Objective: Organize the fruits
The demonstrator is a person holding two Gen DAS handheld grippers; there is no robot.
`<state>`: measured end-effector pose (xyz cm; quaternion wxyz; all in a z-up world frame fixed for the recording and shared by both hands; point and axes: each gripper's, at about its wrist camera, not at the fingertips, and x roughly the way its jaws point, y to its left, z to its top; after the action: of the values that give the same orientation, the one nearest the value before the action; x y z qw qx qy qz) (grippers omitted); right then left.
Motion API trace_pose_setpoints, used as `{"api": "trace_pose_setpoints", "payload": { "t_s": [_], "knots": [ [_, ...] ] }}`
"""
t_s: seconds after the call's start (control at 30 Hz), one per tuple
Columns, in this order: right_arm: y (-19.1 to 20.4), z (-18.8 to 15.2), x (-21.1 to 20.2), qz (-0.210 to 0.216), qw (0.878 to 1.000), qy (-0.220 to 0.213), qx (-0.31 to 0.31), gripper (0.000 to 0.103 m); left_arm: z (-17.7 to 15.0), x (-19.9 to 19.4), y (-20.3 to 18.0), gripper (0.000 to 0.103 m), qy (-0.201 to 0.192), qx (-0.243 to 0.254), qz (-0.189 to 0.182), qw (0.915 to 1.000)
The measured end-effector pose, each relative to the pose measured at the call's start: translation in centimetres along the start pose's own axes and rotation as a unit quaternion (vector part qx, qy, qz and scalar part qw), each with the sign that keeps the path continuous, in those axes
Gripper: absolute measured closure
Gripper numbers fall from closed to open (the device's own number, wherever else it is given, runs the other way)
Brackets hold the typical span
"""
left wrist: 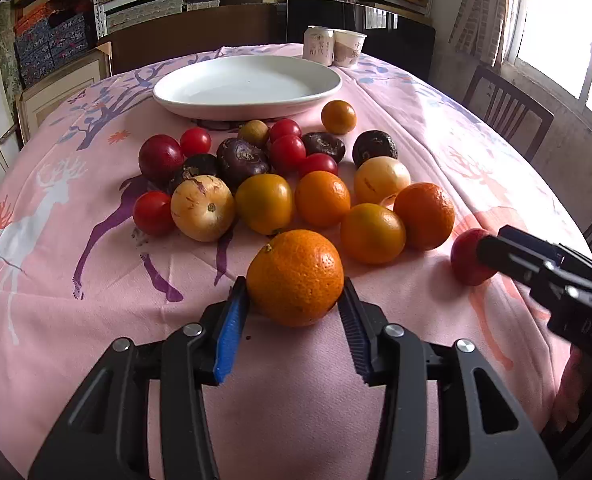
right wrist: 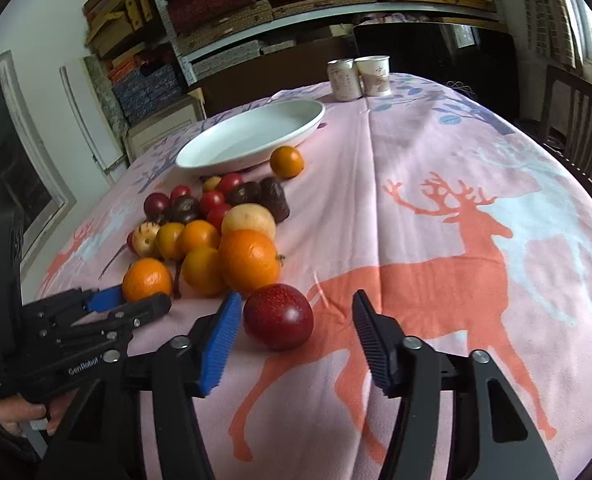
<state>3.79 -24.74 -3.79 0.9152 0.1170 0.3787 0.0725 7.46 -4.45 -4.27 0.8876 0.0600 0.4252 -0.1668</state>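
Note:
A pile of oranges, red tomatoes, dark purple fruits and pale yellow fruits lies on the pink tablecloth in front of an empty white plate. My left gripper is shut on an orange at the near edge of the pile; it also shows in the right wrist view. My right gripper is open around a dark red plum resting on the cloth, the left pad close to it, the right pad apart. The plum also shows in the left wrist view.
A can and a paper cup stand at the table's far edge behind the plate. A lone small orange sits right of the plate. Wooden chairs stand at the right. Shelves of boxes fill the back wall.

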Motion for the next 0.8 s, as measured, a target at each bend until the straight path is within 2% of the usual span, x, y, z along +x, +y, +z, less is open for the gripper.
{"api": "trace_pose_setpoints", "payload": {
  "t_s": [0.07, 0.1, 0.13, 0.2, 0.3, 0.4, 0.47, 0.6, 0.7, 0.73, 0.8],
  "knots": [
    [0.7, -0.4, 0.4, -0.006, 1.000, 0.000, -0.016, 0.040, 0.0, 0.0, 0.0, 0.058, 0.000, 0.000, 0.000, 1.0000],
    [1.0, -0.5, 0.5, -0.008, 1.000, -0.001, -0.024, 0.044, 0.0, 0.1, 0.0, 0.058, 0.000, 0.000, 0.001, 1.0000],
    [1.4, -0.5, 0.4, -0.006, 0.999, -0.005, -0.035, 0.054, 0.0, 0.0, 0.0, 0.058, 0.000, 0.000, 0.000, 1.0000],
    [2.3, -0.7, 0.3, 0.002, 0.998, -0.010, -0.061, 0.065, 0.0, 0.1, 0.0, 0.058, 0.000, 0.001, 0.001, 1.0000],
    [3.0, -0.9, 0.2, -0.012, 0.997, -0.016, -0.078, 0.065, 0.0, 0.1, -0.1, 0.058, 0.001, 0.002, 0.003, 1.0000],
    [2.3, -0.7, 0.2, 0.001, 0.998, -0.014, -0.060, 0.065, 0.0, 0.1, 0.0, 0.058, 0.002, 0.002, 0.001, 1.0000],
    [1.9, -0.7, 0.2, 0.008, 0.999, -0.014, -0.052, 0.065, -0.1, 0.6, 0.0, 0.056, 0.017, 0.001, -0.011, 0.9998],
    [1.7, -0.8, 0.1, 0.024, 0.998, -0.015, -0.049, 0.064, -0.2, 0.6, -0.4, 0.057, 0.015, 0.008, -0.002, 0.9999],
    [1.7, -0.7, 0.3, 0.018, 0.999, -0.008, -0.044, 0.063, -0.2, 0.6, -0.4, 0.057, 0.015, 0.008, -0.002, 0.9999],
    [1.7, -0.7, 0.5, 0.015, 0.999, -0.001, -0.043, 0.057, -0.2, 0.6, -0.4, 0.057, 0.015, 0.008, -0.001, 0.9999],
    [1.7, -0.8, 0.6, 0.018, 0.999, 0.007, -0.040, 0.052, -0.2, 0.7, -0.4, 0.049, 0.017, 0.010, -0.012, 0.9997]
  ]
}}
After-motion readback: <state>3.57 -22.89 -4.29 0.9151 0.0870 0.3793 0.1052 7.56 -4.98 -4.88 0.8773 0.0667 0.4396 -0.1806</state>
